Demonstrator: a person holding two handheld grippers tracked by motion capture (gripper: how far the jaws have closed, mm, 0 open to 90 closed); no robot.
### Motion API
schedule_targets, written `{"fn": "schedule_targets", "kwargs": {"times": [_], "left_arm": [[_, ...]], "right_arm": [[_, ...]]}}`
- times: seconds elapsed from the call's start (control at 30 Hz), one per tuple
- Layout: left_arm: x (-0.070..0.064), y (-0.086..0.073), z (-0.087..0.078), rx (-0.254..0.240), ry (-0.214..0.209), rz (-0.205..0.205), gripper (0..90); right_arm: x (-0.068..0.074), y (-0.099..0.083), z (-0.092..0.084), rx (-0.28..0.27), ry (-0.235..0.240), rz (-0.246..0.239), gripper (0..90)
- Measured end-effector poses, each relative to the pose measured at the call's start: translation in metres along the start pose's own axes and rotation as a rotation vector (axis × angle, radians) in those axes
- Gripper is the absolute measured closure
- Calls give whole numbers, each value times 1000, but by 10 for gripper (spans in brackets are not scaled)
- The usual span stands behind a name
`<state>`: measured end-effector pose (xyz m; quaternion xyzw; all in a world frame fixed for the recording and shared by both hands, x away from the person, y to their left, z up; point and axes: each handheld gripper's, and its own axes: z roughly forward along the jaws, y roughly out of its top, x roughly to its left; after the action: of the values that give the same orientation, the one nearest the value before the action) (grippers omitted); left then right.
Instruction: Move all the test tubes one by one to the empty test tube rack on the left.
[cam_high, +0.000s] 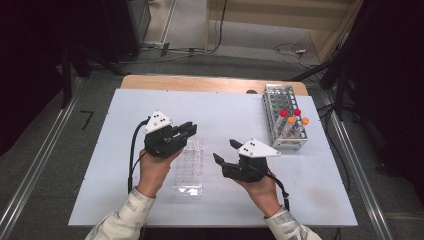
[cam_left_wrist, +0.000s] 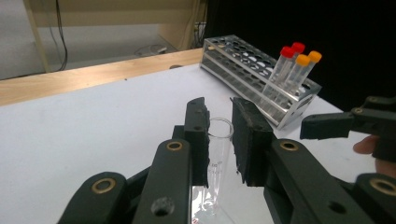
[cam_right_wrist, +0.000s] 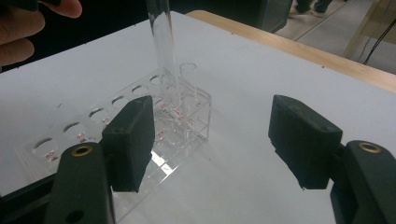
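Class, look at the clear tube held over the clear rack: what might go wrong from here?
1. The left gripper holds the glass tube near its rim; it may slip or crack.
2. The clear rack already holds another tube beside it; the two may knock.
3. The rack's holes are hard to see, so the tube may miss.

1 overhead cam, 2 close finger-cams
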<state>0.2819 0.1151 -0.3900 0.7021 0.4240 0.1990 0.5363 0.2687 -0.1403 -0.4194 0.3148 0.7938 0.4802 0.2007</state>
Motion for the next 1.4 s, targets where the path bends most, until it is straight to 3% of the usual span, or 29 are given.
{"fn": "schedule_targets", "kwargs": {"times": [0.3,0.57,0.77,1.07,1.23,1.4], "left_arm": [[-13,-14,13,71,47,85,771],[-15,-27,21,141,66,112,770],[-15,-30,24,161,71,112,760],[-13,-29,22,148,57,93,712],[-11,-27,19,124,30,58,635],[-12,-26,19,106,18,45,537]], "right_arm": [[-2,-1,0,4,-6,-4,297],[-4,-2,-3,1,-11,0,298],[-5,-2,-3,2,-13,-1,298],[-6,-3,-2,7,-23,2,298],[-11,-3,-3,3,-39,7,298],[-27,-5,-5,8,-87,30,297]]}}
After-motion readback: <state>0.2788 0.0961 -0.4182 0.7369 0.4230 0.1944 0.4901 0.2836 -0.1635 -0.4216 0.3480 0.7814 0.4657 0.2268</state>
